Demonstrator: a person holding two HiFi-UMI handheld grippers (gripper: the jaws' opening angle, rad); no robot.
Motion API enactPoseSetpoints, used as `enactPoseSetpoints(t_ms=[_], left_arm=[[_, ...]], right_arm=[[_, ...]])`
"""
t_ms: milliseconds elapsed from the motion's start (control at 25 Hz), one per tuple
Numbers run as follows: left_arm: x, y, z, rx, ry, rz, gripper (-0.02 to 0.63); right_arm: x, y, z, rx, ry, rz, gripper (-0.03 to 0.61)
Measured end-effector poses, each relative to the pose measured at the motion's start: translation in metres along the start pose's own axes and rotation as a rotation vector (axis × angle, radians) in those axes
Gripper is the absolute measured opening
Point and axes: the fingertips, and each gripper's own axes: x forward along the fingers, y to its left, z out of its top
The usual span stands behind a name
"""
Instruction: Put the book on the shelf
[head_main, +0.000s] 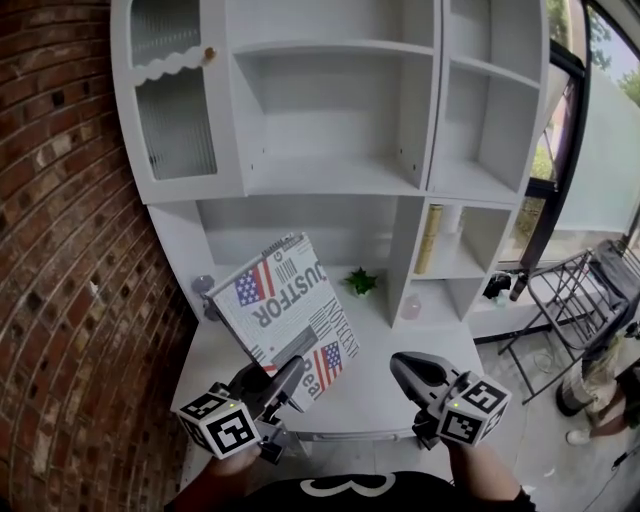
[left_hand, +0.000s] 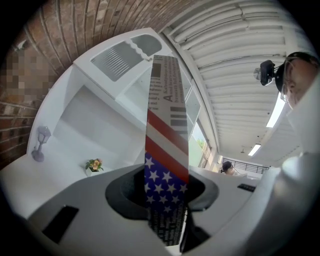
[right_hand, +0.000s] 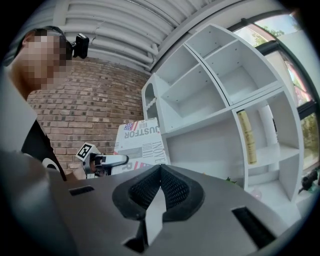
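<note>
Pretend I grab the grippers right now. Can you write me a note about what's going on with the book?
Left gripper: shut on the book, gripping its lower edge. The book is held up, tilted, in front of the white shelf unit.
Right gripper: shut, holding nothing, beside the book.
Done: the book is picked up and off the surface.
Left to do: set it on a shelf, then let go.

This looks like a home-style study corner: a white shelf unit (head_main: 330, 180) over a desk (head_main: 385, 385) stands against a brick wall (head_main: 60, 250), with a potted plant (head_main: 361, 283) and a window (head_main: 600, 150) beside it. A ribbed ceiling (left_hand: 235, 40) with strip lights (left_hand: 255, 149) hints at a larger hall.
</note>
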Motion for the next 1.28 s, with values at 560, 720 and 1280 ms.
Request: enactPoseSetpoints(t_ms=[560, 720, 1280], left_arm=[[0.042, -0.004, 0.071, 0.105, -0.098, 0.030, 0.149], [0.057, -0.005, 0.091, 0.142, -0.121, 0.052, 0.149], [0.112, -0.015, 0.161, 0.357, -0.195, 0.143, 0.149]], right_arm=[[0.035, -0.025, 0.026, -0.020, -0.022, 0.093, 0.011], [0.047, -0.036, 0.040, -0.041, -0.024, 0.136, 0.011], [0.067, -0.079, 0.080, -0.076, -0.070, 0.198, 0.011]])
